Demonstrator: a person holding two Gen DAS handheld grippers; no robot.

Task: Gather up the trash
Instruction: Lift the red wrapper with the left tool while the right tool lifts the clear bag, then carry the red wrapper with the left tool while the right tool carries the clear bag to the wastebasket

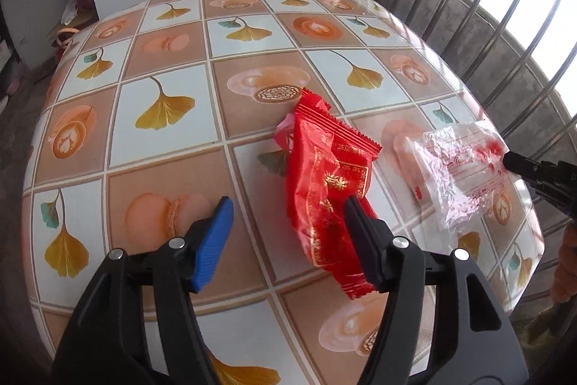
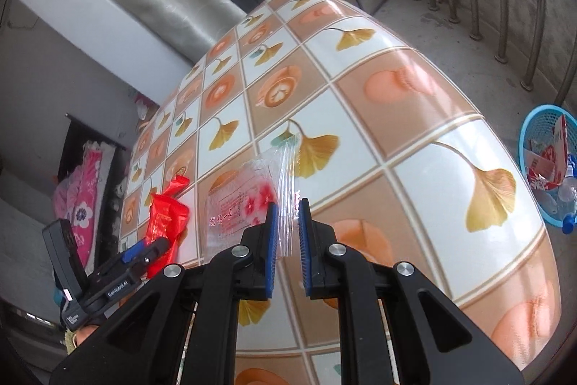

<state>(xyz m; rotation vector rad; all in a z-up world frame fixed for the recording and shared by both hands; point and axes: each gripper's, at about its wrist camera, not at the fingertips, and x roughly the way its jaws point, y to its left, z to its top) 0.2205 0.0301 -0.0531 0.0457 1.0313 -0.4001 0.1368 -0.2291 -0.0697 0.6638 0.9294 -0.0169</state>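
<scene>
Hard-to-see stuff first: the fisheye bends everything, so the far end of the counter [image 1: 252, 35] is just mush. In the left wrist view our right tongs [image 1: 533, 174] only poke in from the right edge, cut off, so we can't judge their jaws from there. The print on the clear plastic bag [image 1: 465, 168] is a red smear we can't read. Part of the red snack wrapper [image 1: 324, 175] is hidden behind the dark right finger of our left tongs [image 1: 288, 219].

Left tongs: wide open, holding nothing. The blue-padded finger sits over bare counter on the left, and the other finger overlaps the near end of the red wrapper. Whether it actually touches the wrapper or just hangs above it, we can't tell. The wrapper lies flat near the middle of the counter, the crumpled end pointing far.

Right tongs [image 2: 286, 222]: from their own camera the blue pads are nearly together with a narrow gap left, and the near right strip of the clear bag [image 2: 252, 201] sits in that gap. It looks not quite clenched; we can't say the pads are gripping it yet. The bag lies on the counter just right of the red wrapper [image 2: 167, 215].

On the floor off the right side there's a blue basket [image 2: 526, 139] with cartons and wrappers in it, partly cut off by the frame edge.
</scene>
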